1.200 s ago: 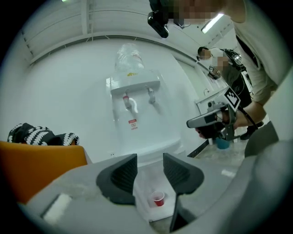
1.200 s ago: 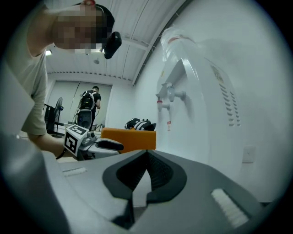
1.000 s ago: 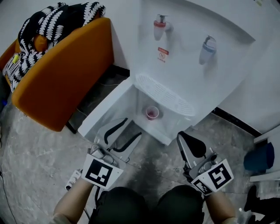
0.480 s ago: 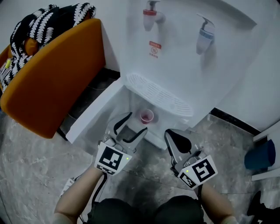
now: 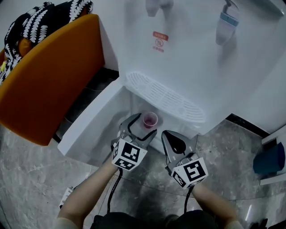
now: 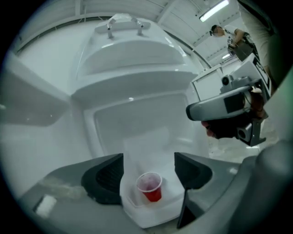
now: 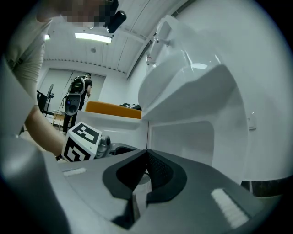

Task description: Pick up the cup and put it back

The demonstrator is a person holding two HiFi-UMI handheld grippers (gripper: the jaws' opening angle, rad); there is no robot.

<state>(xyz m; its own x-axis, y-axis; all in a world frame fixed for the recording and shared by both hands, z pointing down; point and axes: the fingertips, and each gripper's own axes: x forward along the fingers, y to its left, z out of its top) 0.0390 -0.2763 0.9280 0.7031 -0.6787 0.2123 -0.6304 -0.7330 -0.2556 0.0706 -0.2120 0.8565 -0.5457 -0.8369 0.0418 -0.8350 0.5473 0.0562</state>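
**Reaching for the cup inside the water dispenser**

Holding the left hand-held gripper (image 5: 142, 125) just below centre of the head view, aimed into the open lower compartment of a white water dispenser (image 5: 192, 67). Opening its jaws, with the pink-red cup (image 5: 149, 120) right at the fingertips, upright under the dispenser's ribbed drip tray (image 5: 165, 96).

From the left gripper view, at bottom centre: the cup (image 6: 150, 186) standing on a white ledge, framed in the gap of the left hand-held gripper (image 6: 151, 170). Touched by neither of the dark pads (image 6: 106, 179). Gripping nothing.

Holding the right hand-held gripper (image 5: 172, 139) just to the right of the left one, lower centre of the head view, short of the compartment. Pressed together and empty at the jaws. Same reading from the right gripper view: right hand-held gripper (image 7: 146, 167) with both dark pads meeting at bottom centre, the white dispenser wall behind them.

Around the dispenser in the head view:
- At upper centre, a red-and-white label (image 5: 160, 41).
- At upper right, a tap with a blue band (image 5: 225, 20).
- Slanting down-left from the compartment, a white panel (image 5: 85, 129).
- Across the left of the frame, an orange armchair (image 5: 44, 76), with black-and-white knitted cloth (image 5: 44, 13) on its top edge in the upper left corner.
- Along the bottom, grey marbled floor (image 5: 27, 174) and two bare forearms.
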